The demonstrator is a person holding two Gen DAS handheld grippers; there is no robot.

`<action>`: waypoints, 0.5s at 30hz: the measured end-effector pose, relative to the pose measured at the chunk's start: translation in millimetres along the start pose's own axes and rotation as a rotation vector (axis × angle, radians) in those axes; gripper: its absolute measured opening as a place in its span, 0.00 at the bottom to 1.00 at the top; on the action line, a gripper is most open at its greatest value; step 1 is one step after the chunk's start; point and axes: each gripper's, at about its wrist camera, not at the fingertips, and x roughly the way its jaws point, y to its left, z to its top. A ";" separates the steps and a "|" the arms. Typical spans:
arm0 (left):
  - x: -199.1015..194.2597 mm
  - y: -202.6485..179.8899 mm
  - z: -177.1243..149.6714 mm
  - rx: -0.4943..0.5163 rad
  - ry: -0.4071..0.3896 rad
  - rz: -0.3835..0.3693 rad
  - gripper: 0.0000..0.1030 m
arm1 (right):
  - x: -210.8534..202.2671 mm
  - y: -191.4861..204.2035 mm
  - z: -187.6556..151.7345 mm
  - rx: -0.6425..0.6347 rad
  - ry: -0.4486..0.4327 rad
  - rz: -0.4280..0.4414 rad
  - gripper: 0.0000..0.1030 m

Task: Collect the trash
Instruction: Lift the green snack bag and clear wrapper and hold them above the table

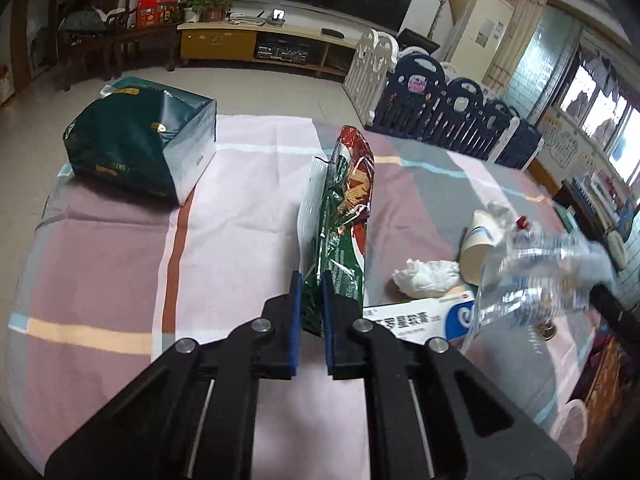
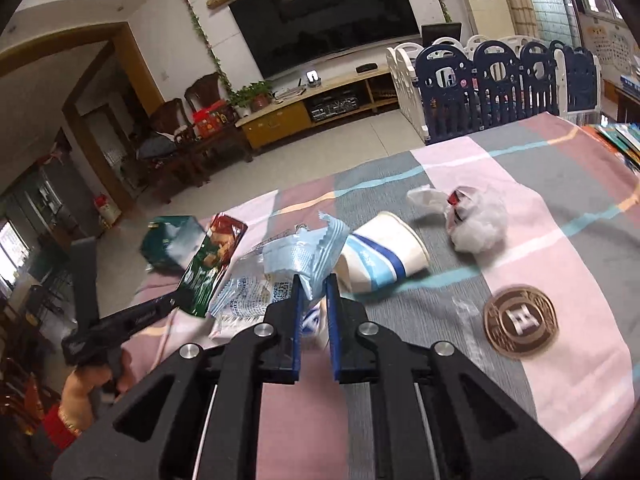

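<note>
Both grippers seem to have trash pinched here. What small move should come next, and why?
Probably lift both clear of the table. The left gripper is shut on the snack bag, and the right gripper is shut on the pale blue wrapper. No bin shows, so the drop-off spot cannot be told.

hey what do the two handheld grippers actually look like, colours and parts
Both match: the left gripper and right gripper are matte black angular frames with triangular cut-outs, round silver pivot bolts, thin silver rods along the arms, and blue pads lining the fingers. No cables or markings visible.
</note>
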 end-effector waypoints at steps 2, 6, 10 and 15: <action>-28.6 0.9 -10.1 -0.049 -0.038 -0.048 0.10 | -26.4 -1.9 -13.8 0.011 0.007 0.007 0.11; -74.6 -6.8 -44.4 -0.061 -0.089 -0.071 0.10 | -58.0 -4.4 -43.4 0.021 0.046 -0.029 0.11; -97.3 -8.0 -84.5 -0.098 -0.050 -0.065 0.10 | -80.6 -11.8 -70.2 0.062 0.070 -0.066 0.11; -120.0 11.6 -106.0 -0.208 -0.075 -0.031 0.10 | -103.3 -16.0 -85.8 0.079 0.092 -0.116 0.11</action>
